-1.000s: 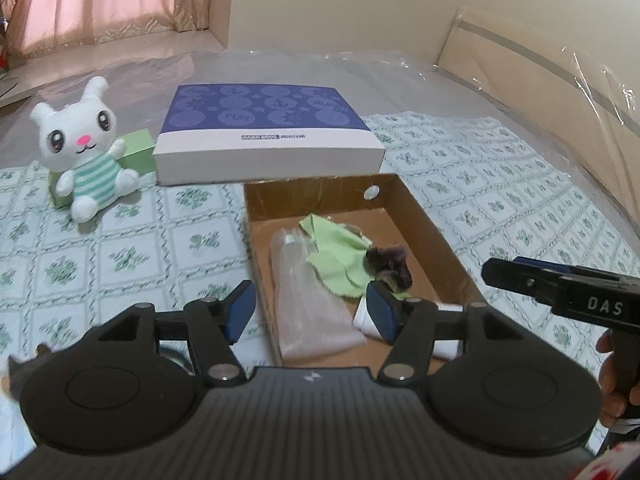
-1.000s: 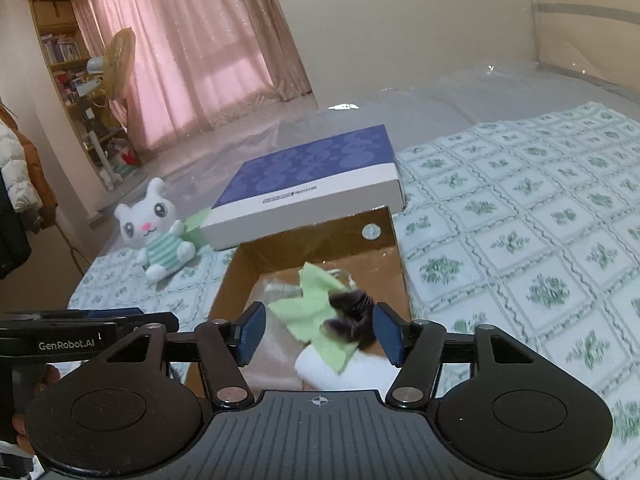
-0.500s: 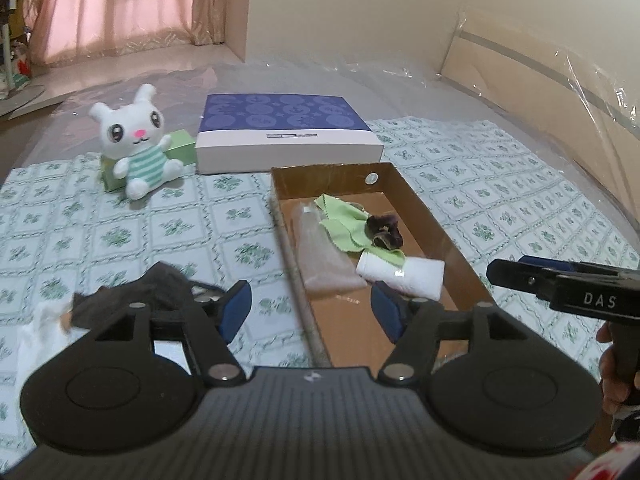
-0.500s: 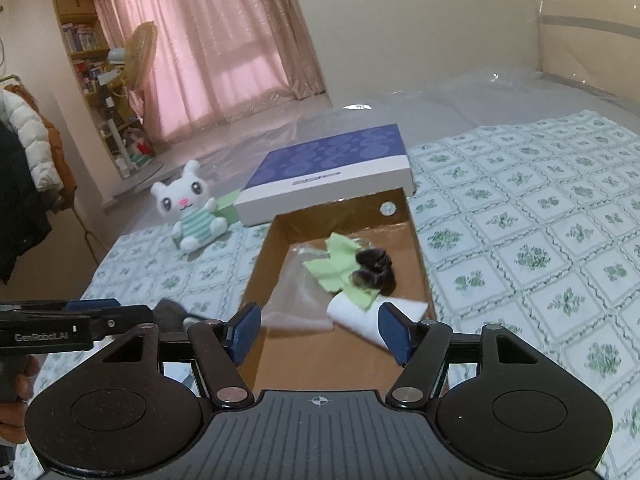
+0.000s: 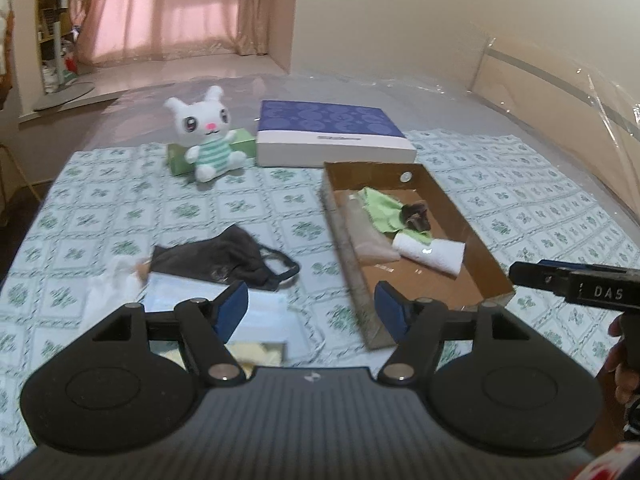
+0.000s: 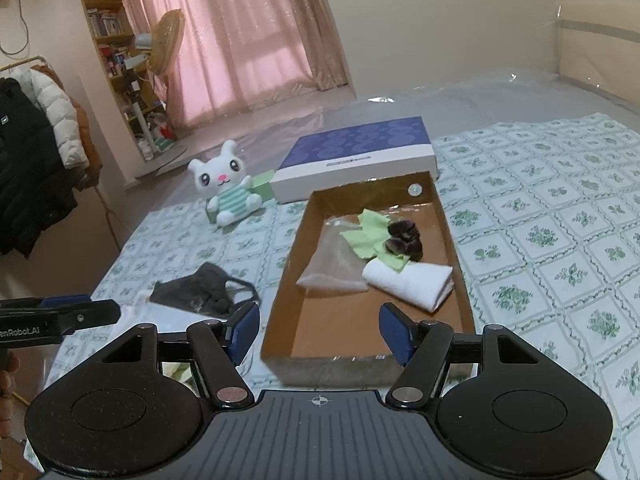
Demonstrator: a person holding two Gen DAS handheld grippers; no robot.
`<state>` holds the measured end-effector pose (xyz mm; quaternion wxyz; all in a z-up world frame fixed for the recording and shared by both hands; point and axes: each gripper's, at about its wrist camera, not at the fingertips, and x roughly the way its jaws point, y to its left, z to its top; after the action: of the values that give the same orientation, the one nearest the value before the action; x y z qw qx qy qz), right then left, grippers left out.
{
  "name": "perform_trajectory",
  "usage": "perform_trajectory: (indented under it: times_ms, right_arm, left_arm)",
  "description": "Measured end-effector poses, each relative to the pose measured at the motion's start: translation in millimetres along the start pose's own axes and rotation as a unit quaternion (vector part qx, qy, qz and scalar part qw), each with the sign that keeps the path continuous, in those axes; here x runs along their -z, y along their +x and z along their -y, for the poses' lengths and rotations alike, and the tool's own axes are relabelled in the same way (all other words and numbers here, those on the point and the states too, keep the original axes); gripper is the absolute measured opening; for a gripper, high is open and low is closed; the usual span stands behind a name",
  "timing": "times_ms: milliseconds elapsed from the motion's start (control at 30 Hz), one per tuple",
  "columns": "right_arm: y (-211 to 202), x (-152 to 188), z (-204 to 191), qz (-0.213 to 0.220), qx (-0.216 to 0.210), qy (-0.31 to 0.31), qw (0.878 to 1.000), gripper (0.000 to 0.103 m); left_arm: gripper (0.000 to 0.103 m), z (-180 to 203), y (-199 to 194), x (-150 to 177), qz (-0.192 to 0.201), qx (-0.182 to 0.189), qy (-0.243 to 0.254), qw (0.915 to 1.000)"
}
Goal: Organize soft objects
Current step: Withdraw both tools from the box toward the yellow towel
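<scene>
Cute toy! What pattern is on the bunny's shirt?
The plush bunny wears green-and-white stripes, clearest in the right wrist view.

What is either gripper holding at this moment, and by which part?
Nothing is held. The left gripper and the right gripper both stand open and empty, short of the cardboard box; the black mask lies loose on the bed.

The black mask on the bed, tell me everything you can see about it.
The black mask is dark, soft-looking cloth, crumpled and lying flat on the patterned bedcover, left of the cardboard box and apart from it. Its ear loop trails toward the box. Its near edge overlaps a pale blue mask; white cloth lies at its left. Neither gripper touches it.
</scene>
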<state>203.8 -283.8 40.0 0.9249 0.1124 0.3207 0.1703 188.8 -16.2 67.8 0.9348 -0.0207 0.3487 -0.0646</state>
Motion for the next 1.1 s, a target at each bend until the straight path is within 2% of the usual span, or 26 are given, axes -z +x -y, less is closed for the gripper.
perform_trajectory:
  times_ms: [367,700,1100]
  right_arm:
    - [-11.0,21.9,-25.5,-0.013,-0.014,-0.03,0.999,0.066]
    - [4.2,42.9,-49.5,-0.049,-0.049,-0.05,0.996,0.066]
    - [29.4,64.2,-77.0,-0.07,-0.06,-0.1,0.991,0.066]
  left_arm:
    - [0.067,-24.8,-29.7,32.5,-0.008,-0.035,-0.023,0.9991]
    - [0.067,-49.8,-45.3,59.9,-0.024,-0.069,-0.045,0.9963]
    - [0.066,-75.7,-45.0,78.5,-0.034,-0.103,-0.065,0.992]
